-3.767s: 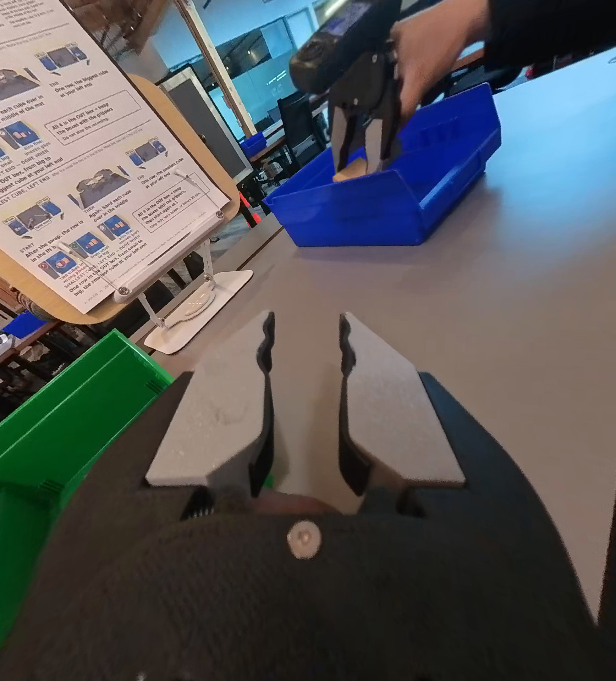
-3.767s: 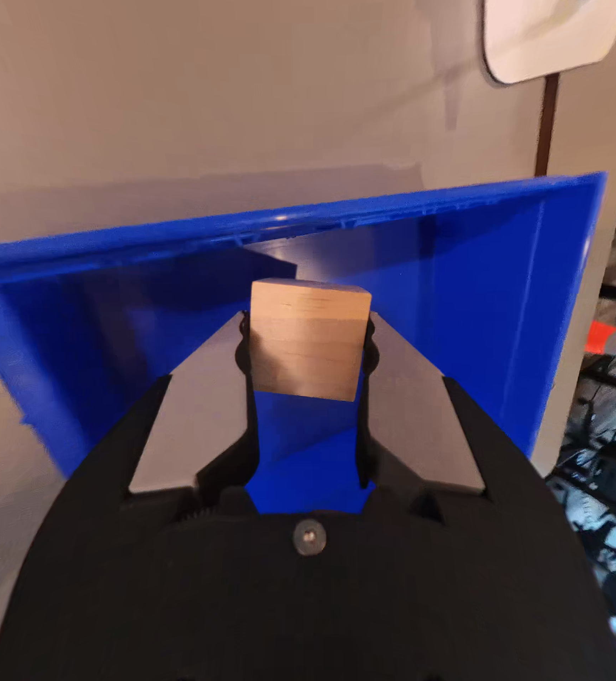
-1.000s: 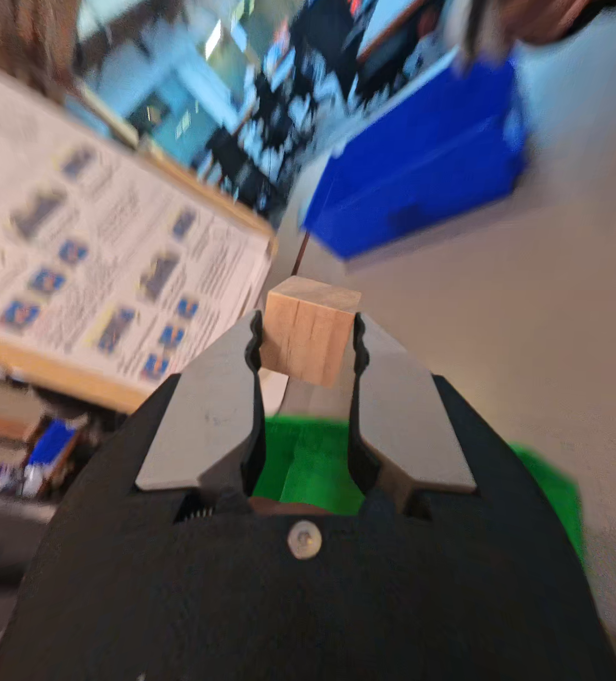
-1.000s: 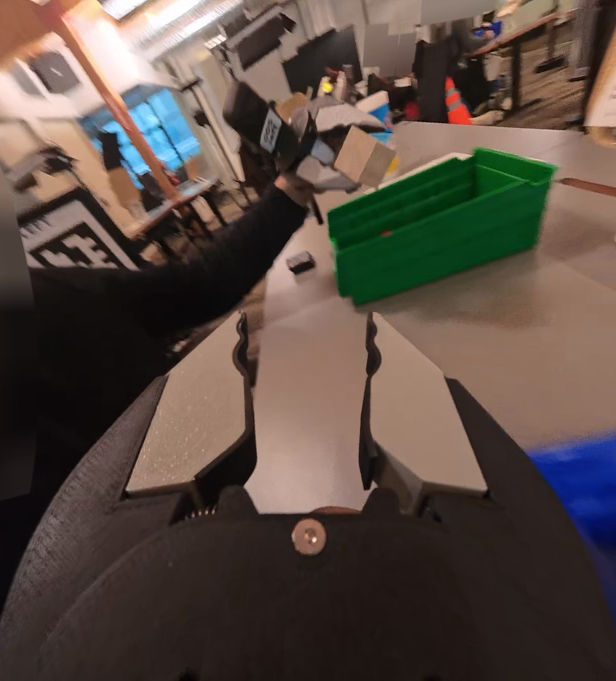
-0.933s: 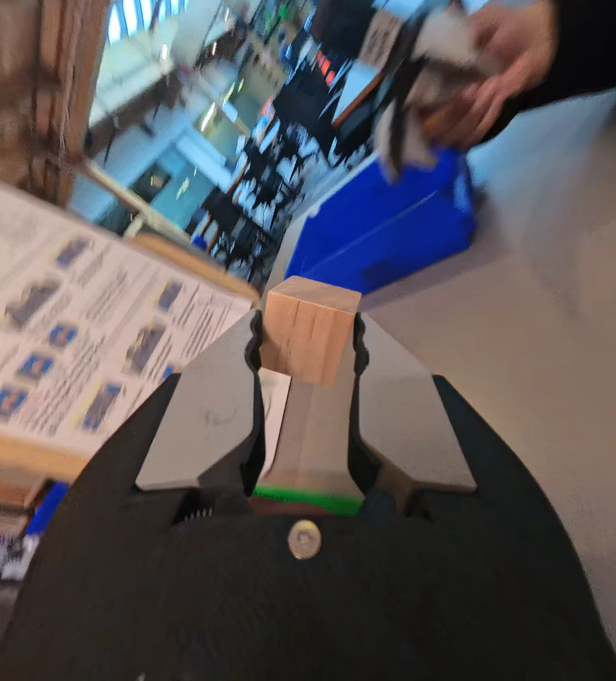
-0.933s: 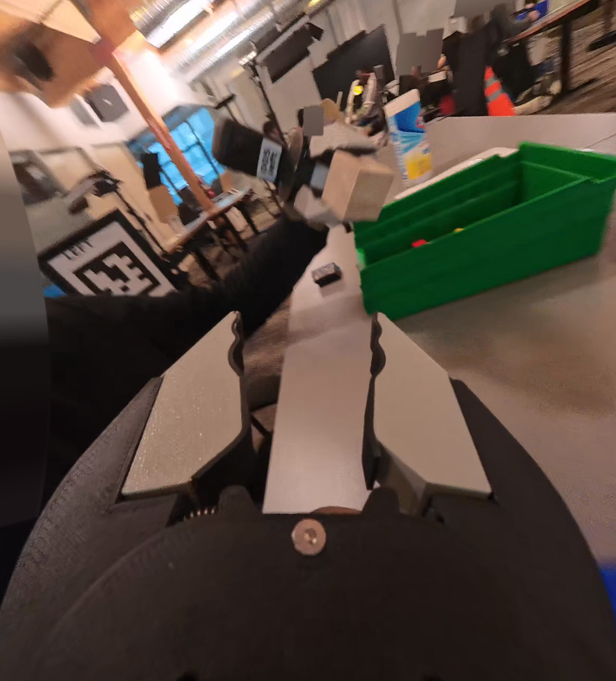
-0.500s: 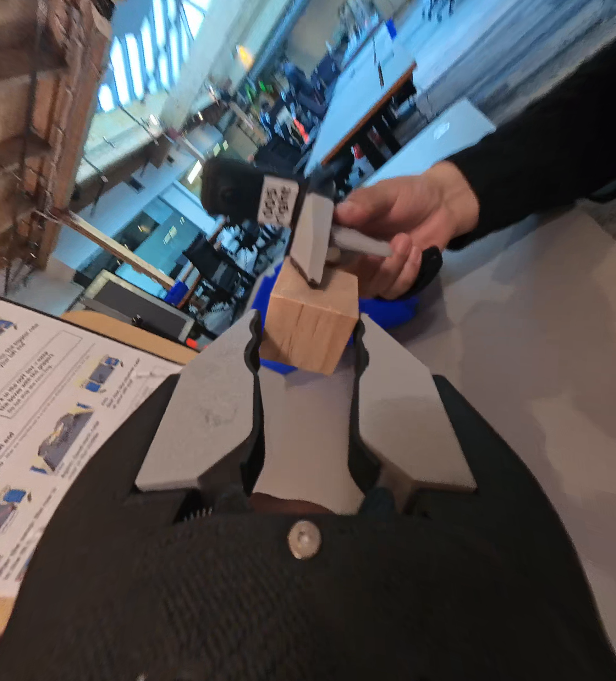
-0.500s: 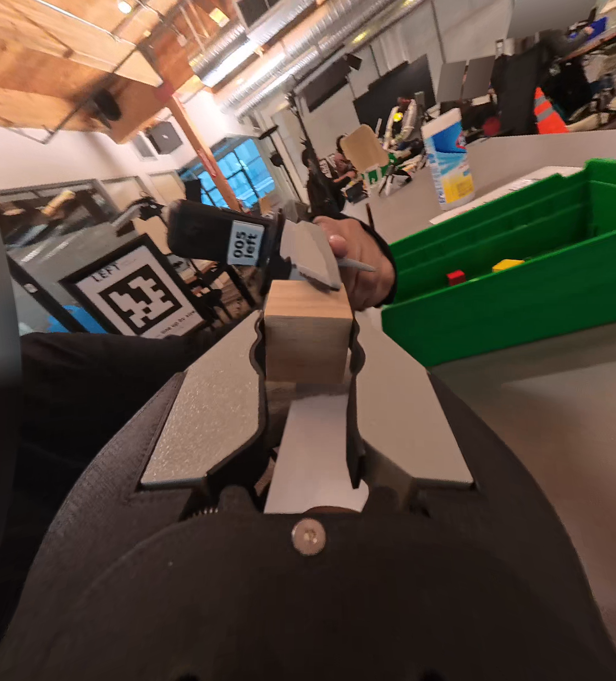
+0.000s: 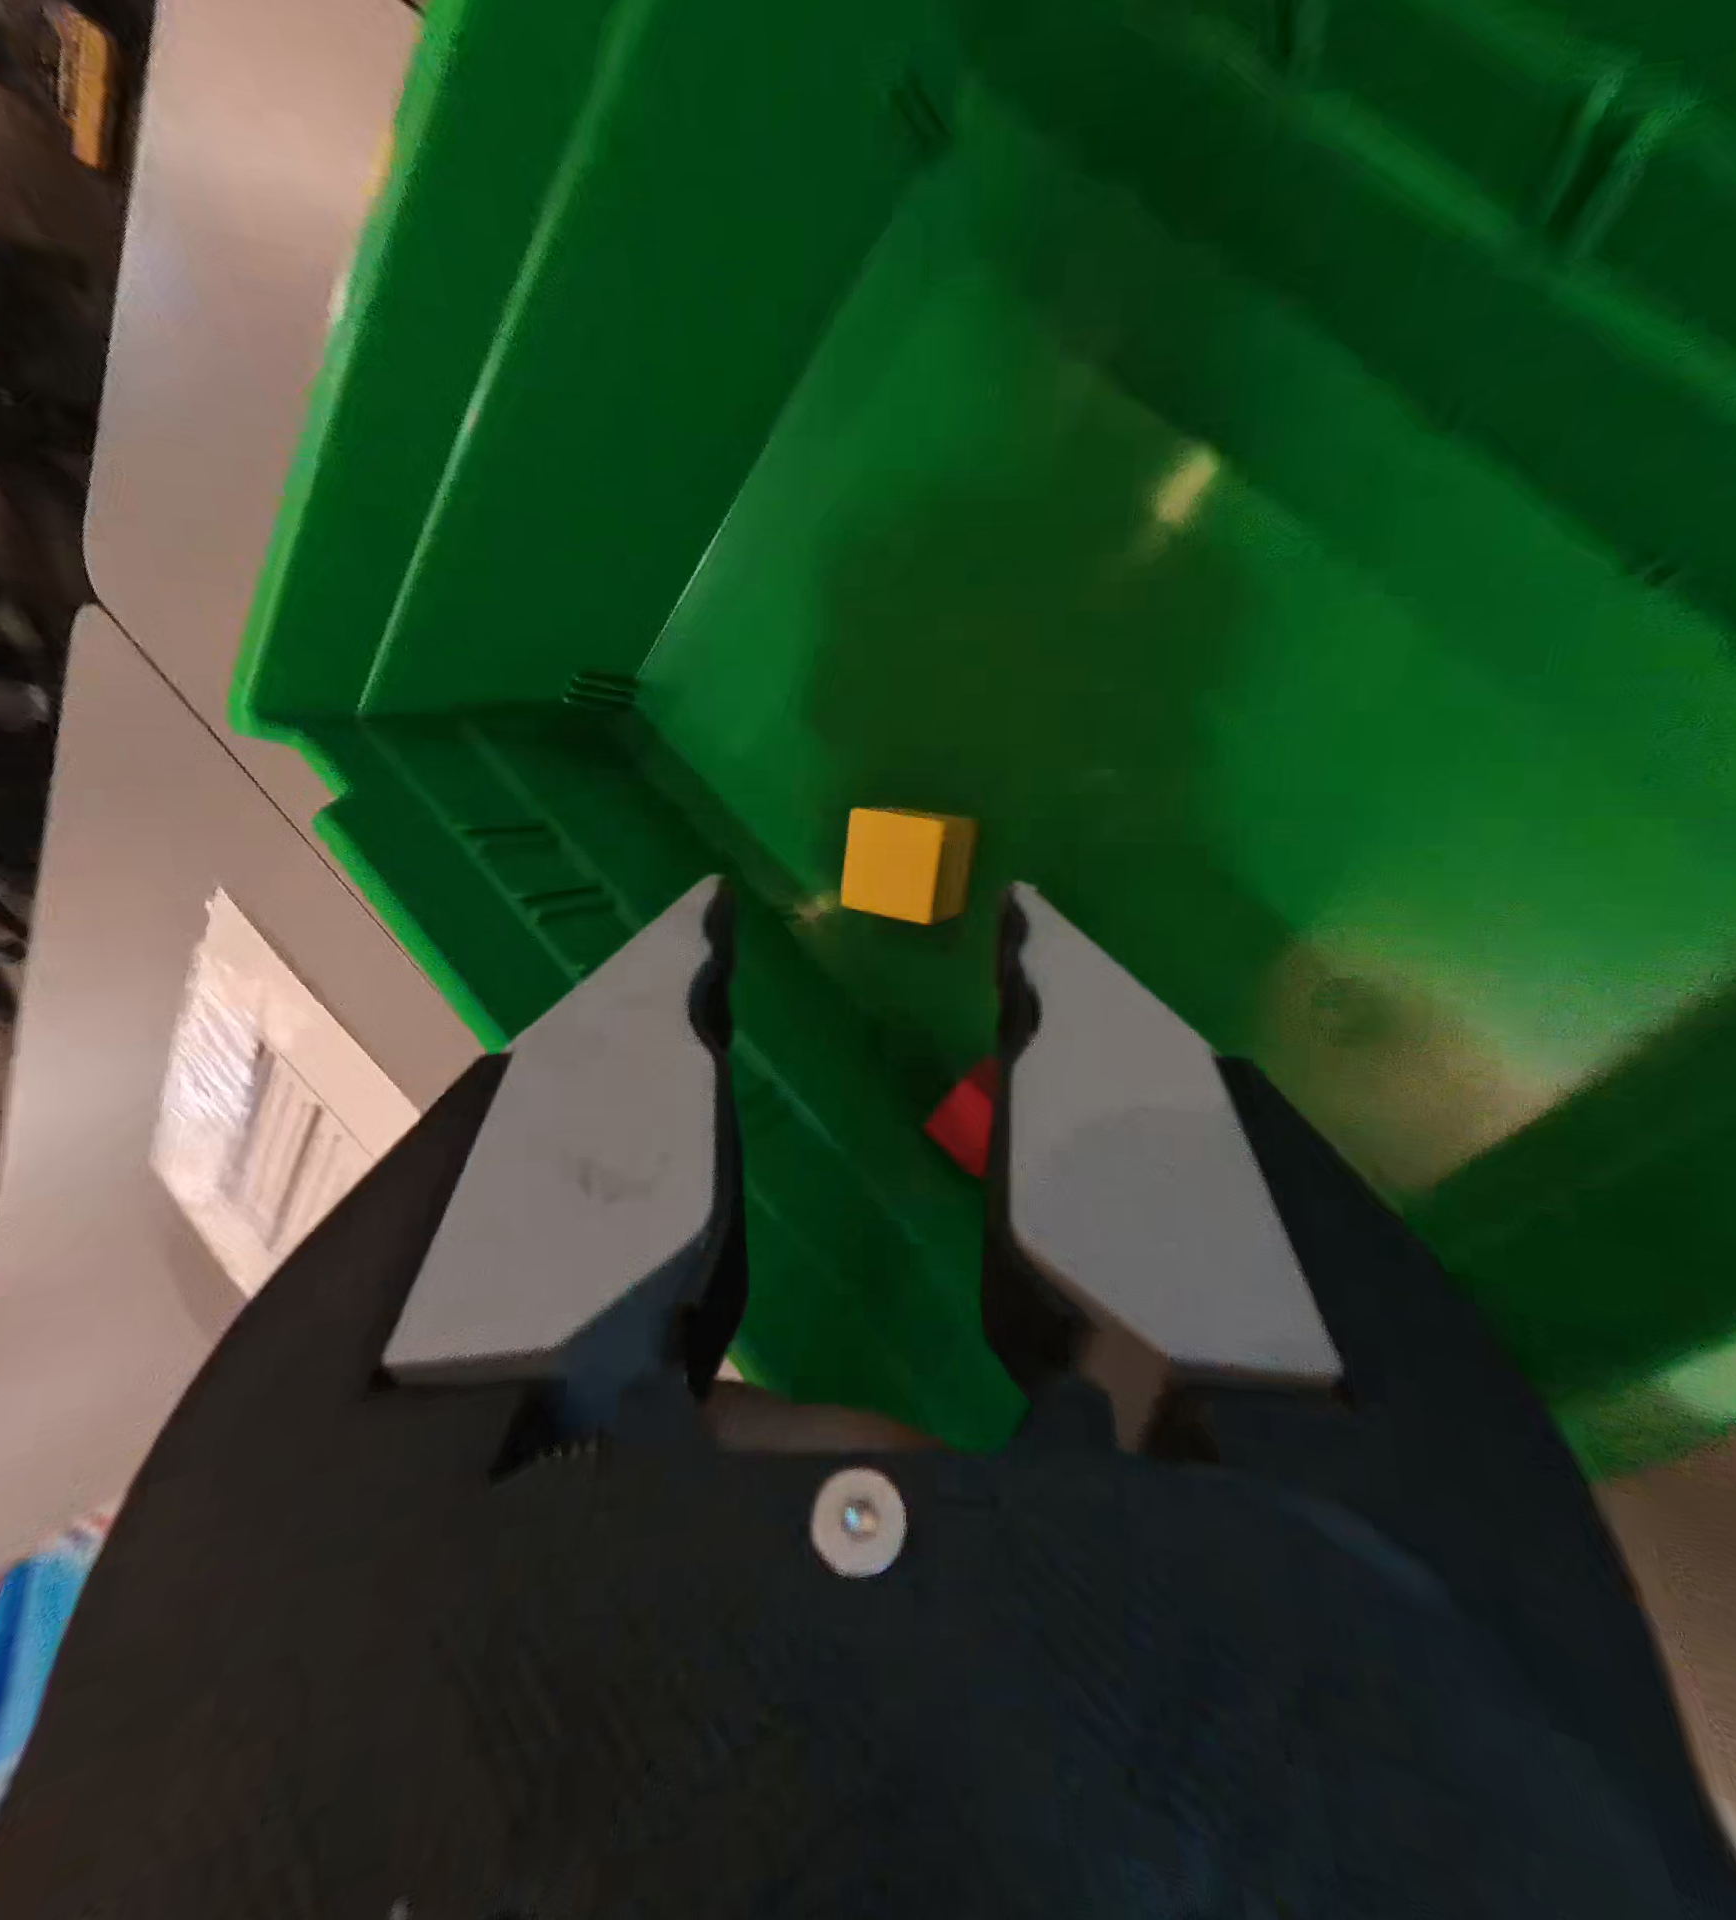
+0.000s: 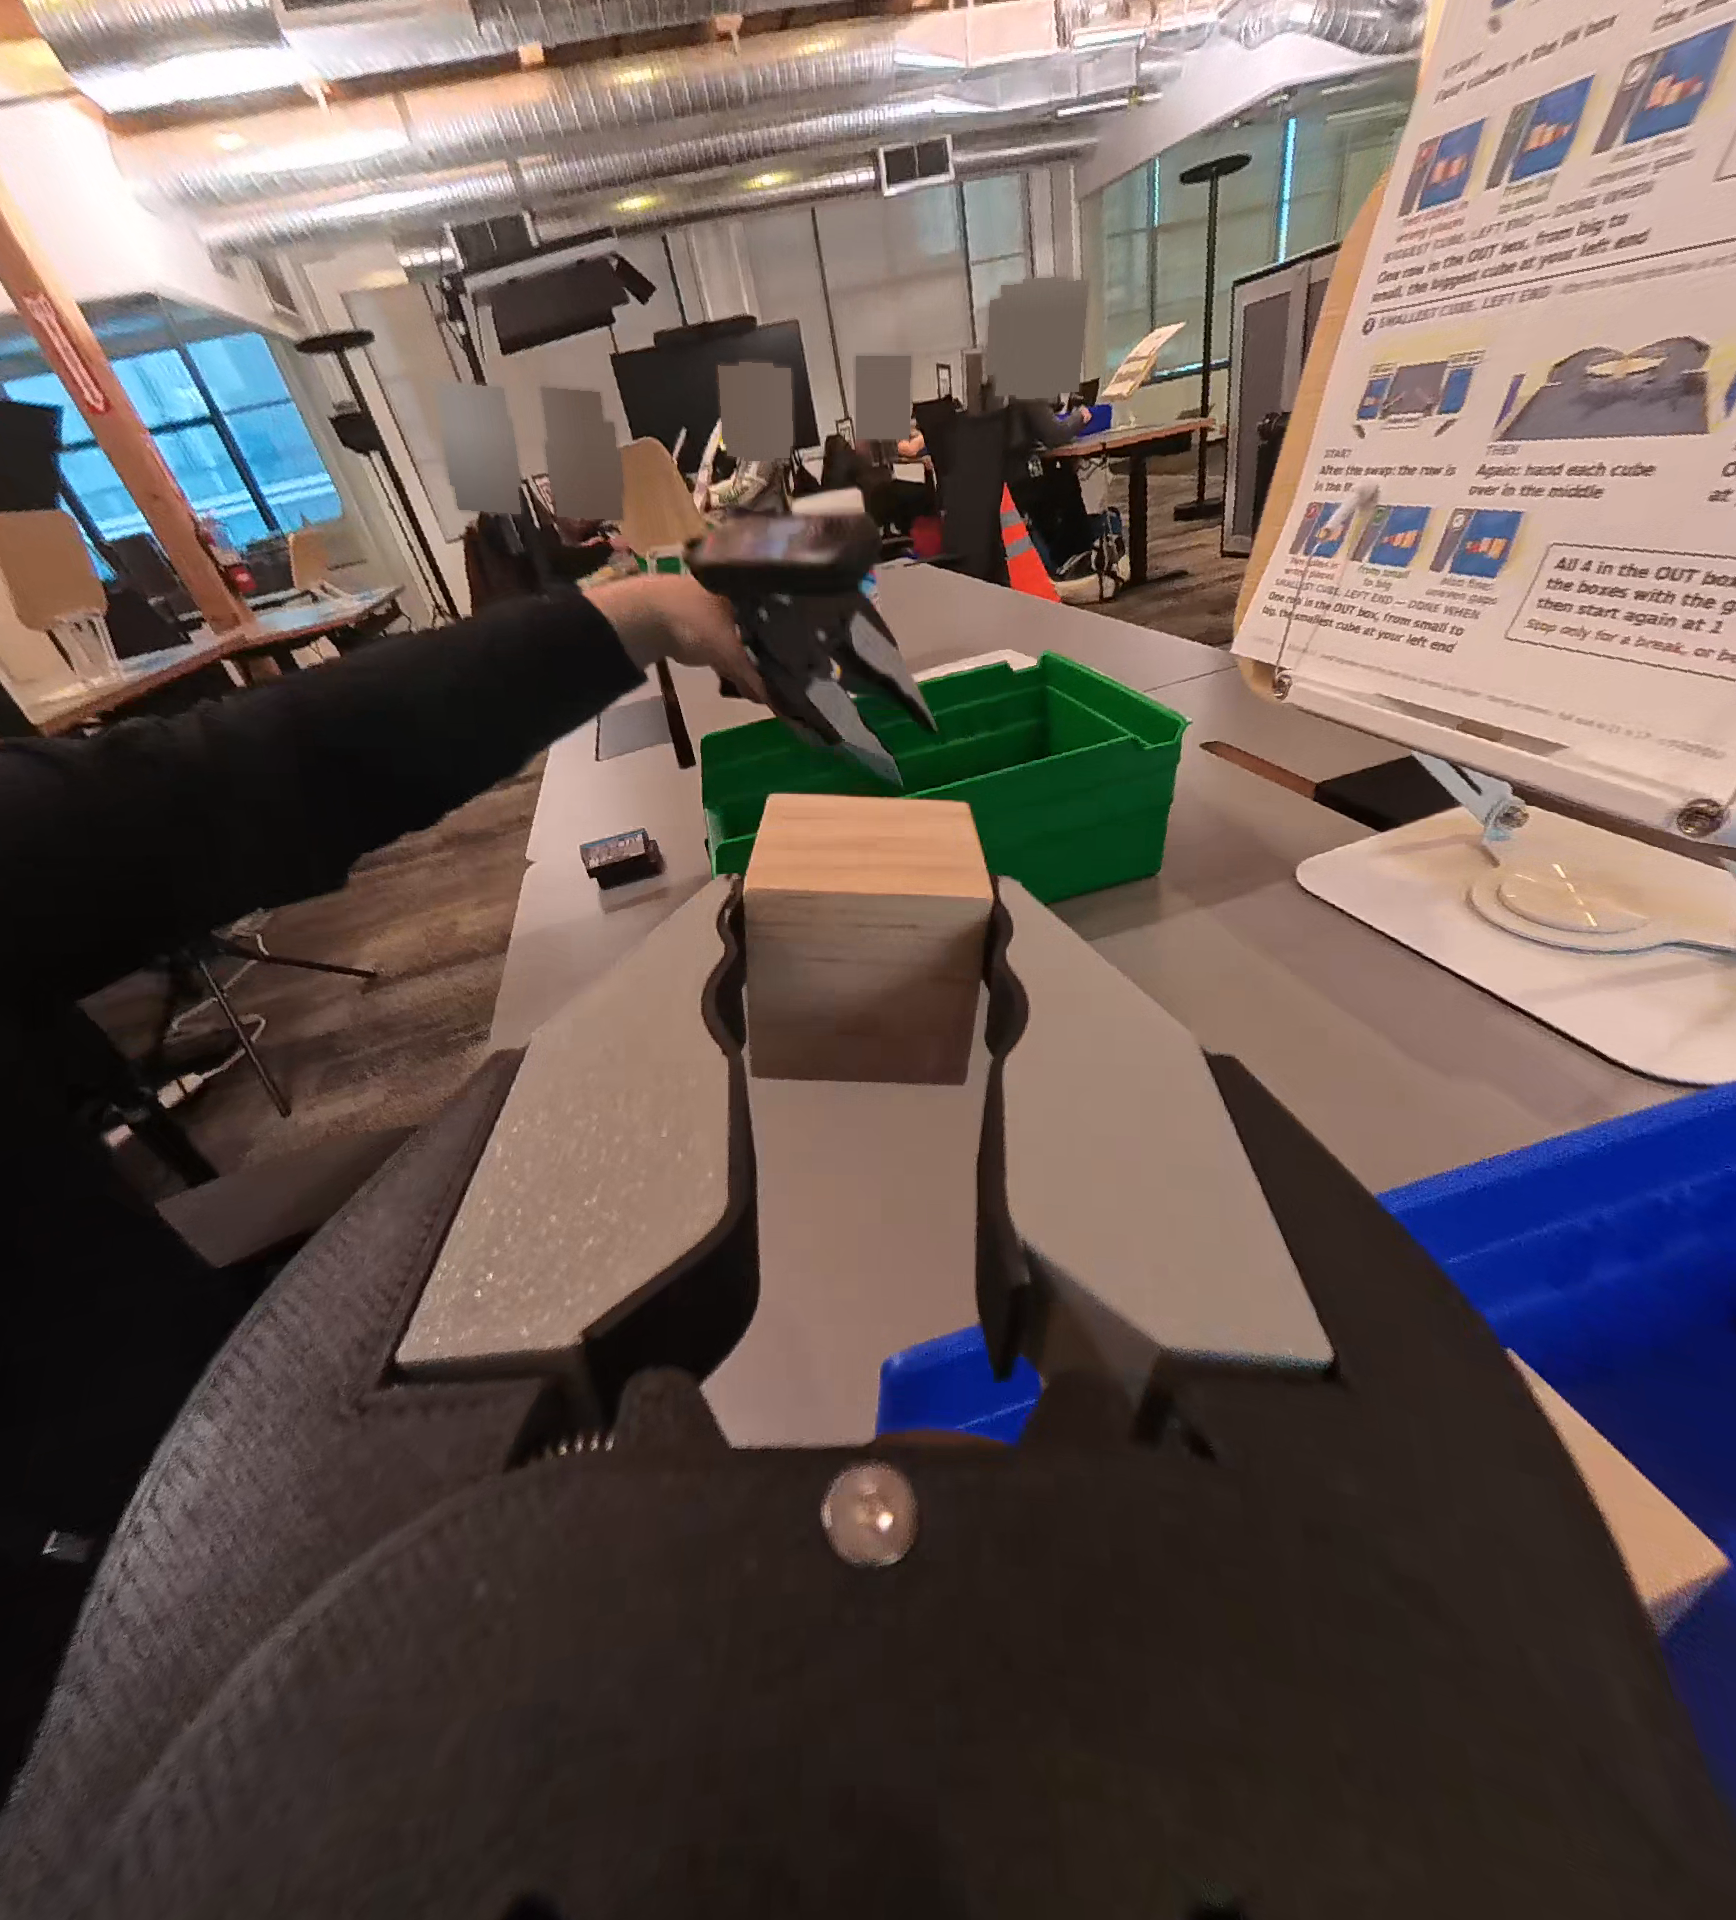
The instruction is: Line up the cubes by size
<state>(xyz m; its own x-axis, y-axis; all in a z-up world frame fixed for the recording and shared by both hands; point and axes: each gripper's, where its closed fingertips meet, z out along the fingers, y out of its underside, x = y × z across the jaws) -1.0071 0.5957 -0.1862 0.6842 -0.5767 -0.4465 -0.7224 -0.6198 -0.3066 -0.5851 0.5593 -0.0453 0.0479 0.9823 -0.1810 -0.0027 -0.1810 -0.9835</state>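
Right gripper (image 10: 864, 935): jaws closed flat on two opposite faces of the wooden cube (image 10: 862, 935), held between the tips above the grey table (image 10: 1259, 997), blue bin (image 10: 1622, 1351) just below-right. Likely light, rigid, smooth-grained — prone to pivot if pinched near a corner, so best kept on centred faces. Left gripper (image 9: 862, 904): jaws parted, empty, above the green bin (image 9: 1259, 520). Yellow cube (image 9: 903, 879) just ahead of the tips, red cube (image 9: 963, 1127) partly behind the right-hand finger — both small, probably needing a square, careful pinch.
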